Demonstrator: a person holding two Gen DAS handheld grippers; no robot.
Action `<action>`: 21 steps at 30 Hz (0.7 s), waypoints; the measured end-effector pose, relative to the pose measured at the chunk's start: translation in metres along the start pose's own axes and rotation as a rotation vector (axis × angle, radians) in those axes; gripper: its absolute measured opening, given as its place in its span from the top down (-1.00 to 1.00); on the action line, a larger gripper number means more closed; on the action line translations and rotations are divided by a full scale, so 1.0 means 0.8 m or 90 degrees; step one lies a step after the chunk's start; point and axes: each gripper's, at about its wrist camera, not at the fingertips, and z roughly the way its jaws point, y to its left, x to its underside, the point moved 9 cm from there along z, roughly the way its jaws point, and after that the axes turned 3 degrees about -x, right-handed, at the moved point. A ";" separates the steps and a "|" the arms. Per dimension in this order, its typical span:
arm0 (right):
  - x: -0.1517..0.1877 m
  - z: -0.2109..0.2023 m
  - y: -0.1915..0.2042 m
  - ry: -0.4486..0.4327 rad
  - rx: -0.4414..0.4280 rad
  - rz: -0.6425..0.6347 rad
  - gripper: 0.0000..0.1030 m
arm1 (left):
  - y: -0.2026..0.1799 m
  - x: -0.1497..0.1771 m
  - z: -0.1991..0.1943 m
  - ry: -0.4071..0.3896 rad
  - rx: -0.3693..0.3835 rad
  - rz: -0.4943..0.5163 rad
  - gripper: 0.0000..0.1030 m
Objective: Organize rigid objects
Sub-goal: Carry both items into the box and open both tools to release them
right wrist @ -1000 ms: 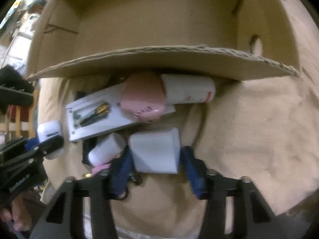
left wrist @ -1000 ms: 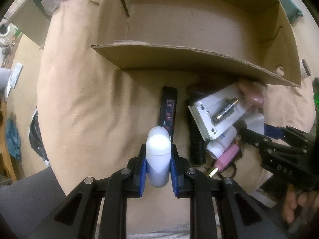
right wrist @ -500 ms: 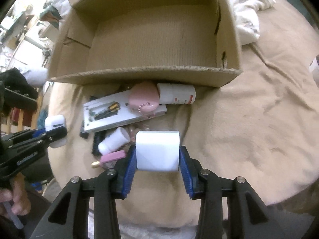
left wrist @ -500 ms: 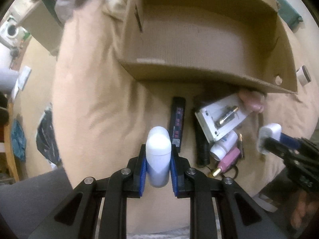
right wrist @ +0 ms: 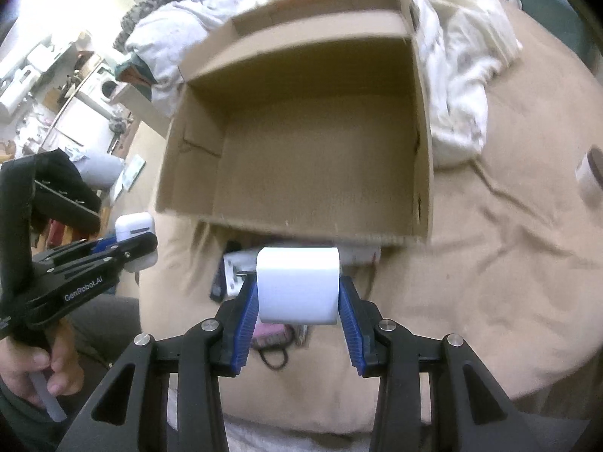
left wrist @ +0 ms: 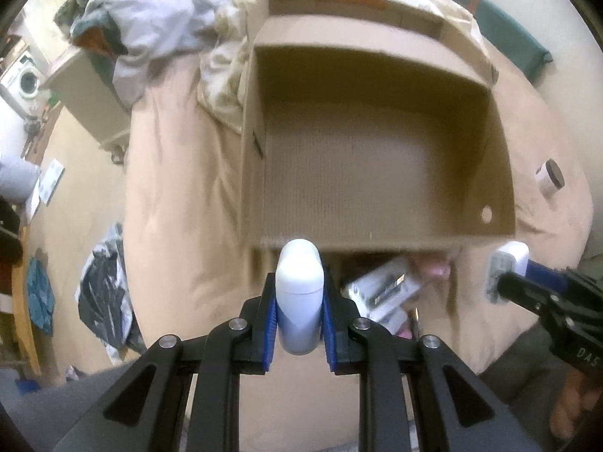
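Left gripper pinched a white earbud case between its blue pads, case upright, rounded top projecting past the fingertips toward the near wall of the cardboard box. Right gripper clamped a white rectangular block across its width, pads splayed slightly outward against both sides; block sat just short of the box's near edge. Box lay open-topped, its floor bare, with open room inside for both items. Near wall ragged along the rim; a round hole showed in the box's right wall. Under and in front of the near wall lay a blurred heap: a white flat device, a pink item, a dark stick-shaped object, details unclear. A small white cylinder with a dark end rested well right of the box. Box stood on a tan blanket; crumpled pale bedding lay behind and beside it. Washing machine sat far left of the box.
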 end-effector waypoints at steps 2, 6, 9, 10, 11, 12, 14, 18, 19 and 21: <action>-0.018 -0.001 0.003 -0.008 0.003 -0.007 0.16 | 0.004 -0.022 0.005 -0.011 -0.007 0.009 0.64; -0.051 0.002 0.004 -0.025 0.008 -0.020 0.16 | -0.003 -0.059 0.009 -0.017 -0.009 0.030 0.64; -0.073 0.014 -0.004 -0.033 0.020 -0.018 0.16 | -0.015 -0.085 0.026 -0.022 -0.016 0.050 0.64; -0.077 0.022 -0.009 -0.033 0.025 -0.015 0.16 | -0.017 -0.090 0.032 -0.024 -0.019 0.054 0.64; -0.082 0.028 -0.015 -0.039 0.033 -0.010 0.16 | -0.019 -0.094 0.040 -0.025 -0.021 0.055 0.64; -0.086 0.036 -0.023 -0.047 0.038 -0.003 0.16 | -0.019 -0.098 0.046 -0.029 -0.026 0.051 0.64; -0.084 0.051 -0.037 -0.041 0.043 0.015 0.16 | -0.019 -0.100 0.065 -0.034 -0.033 0.048 0.64; -0.078 0.071 -0.052 -0.018 0.055 0.033 0.16 | -0.014 -0.094 0.107 -0.007 -0.032 0.037 0.64; -0.079 0.073 -0.052 -0.018 0.058 0.026 0.16 | -0.015 -0.093 0.113 -0.001 -0.028 0.034 0.64; -0.079 0.076 -0.053 -0.019 0.066 0.017 0.16 | -0.016 -0.094 0.118 -0.002 -0.031 0.041 0.64</action>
